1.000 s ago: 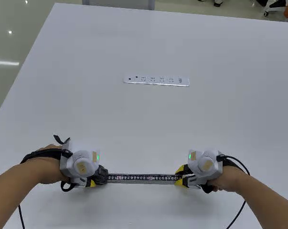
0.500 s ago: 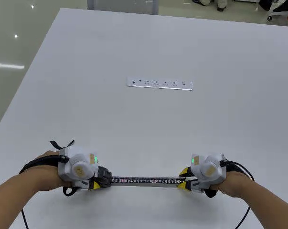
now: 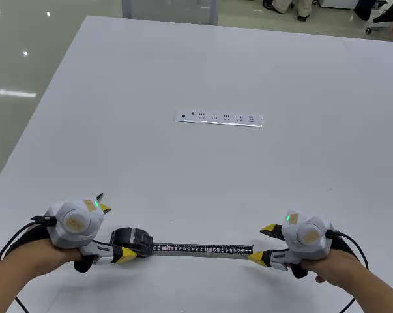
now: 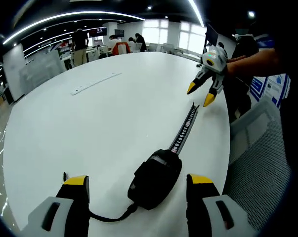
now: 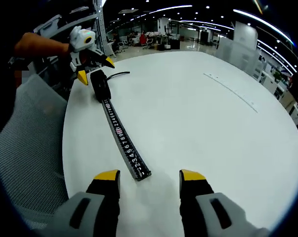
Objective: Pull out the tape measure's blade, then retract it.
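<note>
Left gripper (image 3: 116,231): jaws open, one on each side of the tape measure case (image 3: 134,238), and its own view (image 4: 138,183) shows a clear gap on both sides, so nothing is gripped. The case (image 4: 156,177) lies on the tabletop (image 3: 216,176) near the front edge. The left gripper view also shows a black cord (image 4: 109,217) trailing off the back of the case toward the jaws, which the head view barely resolves. The blade (image 3: 203,248) is pulled out and lies flat on the tabletop, running right from the case. The numerals are too small to read in the head view but clear in the right gripper view (image 5: 123,140). Right gripper (image 3: 262,244): jaws open. Its own view (image 5: 149,177) puts the blade's end just ahead of one jaw, apart from it. I can't make out the end hook in any view. Each gripper view catches the other gripper: the right one (image 4: 199,95) and the left one (image 5: 95,69), both with jaws spread. A power strip (image 3: 219,118) sits mid-tabletop, well apart from the tape. In the head view both forearms are cut off at the bottom edge.
</note>
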Available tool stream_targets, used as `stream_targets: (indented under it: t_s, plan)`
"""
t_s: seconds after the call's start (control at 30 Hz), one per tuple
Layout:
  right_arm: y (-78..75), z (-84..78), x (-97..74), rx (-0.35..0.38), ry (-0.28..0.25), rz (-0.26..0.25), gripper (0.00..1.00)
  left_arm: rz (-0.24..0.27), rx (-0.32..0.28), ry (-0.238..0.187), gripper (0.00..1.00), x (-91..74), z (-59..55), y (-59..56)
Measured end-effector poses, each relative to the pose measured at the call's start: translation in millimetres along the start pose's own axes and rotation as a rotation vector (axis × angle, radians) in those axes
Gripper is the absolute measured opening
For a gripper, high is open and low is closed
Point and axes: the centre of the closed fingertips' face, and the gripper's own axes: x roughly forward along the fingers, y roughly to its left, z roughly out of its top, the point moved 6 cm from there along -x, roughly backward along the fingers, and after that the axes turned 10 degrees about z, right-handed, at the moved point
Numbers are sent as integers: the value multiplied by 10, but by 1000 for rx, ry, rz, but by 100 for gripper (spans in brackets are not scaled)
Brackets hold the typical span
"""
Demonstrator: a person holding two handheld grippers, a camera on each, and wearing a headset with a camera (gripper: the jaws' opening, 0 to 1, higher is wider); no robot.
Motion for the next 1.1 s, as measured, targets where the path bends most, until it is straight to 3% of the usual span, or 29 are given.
stream_targets:
  t_s: [0.07, 0.2, 0.37, 0.43, 0.6, 0.77, 0.87, 0.93, 1.1]
  plan:
    - [29, -54, -27, 12, -9, -18, 52, 23, -41, -15, 89, -21, -56, 17]
    - [130, -159, -107, 67, -45, -56, 60, 71, -104, -40, 99, -131, -165, 32]
    - [203, -283, -208, 107, -106, -117, 77, 132, -223, -94, 100, -346, -269, -2]
    - [244, -316, -269, 127, -140, -149, 83, 144, -222, -112, 100, -434, -348, -44]
    - [400, -415, -412, 124, -156, -193, 95, 142, -214, -144, 100, -632, -454, -214]
    - [571, -546, -522, 174, -184, -211, 100, 164, -279, -178, 100, -744, -536, -229]
    - [693, -606, -574, 178, -184, -216, 100, 168, -280, -195, 100, -812, -555, -267]
    - [757, -619, -627, 161, -184, -224, 100, 183, -238, -189, 100, -862, -557, -266]
    - [826, -583, -749, 160, -230, -239, 100, 149, -235, -222, 100, -930, -481, -250]
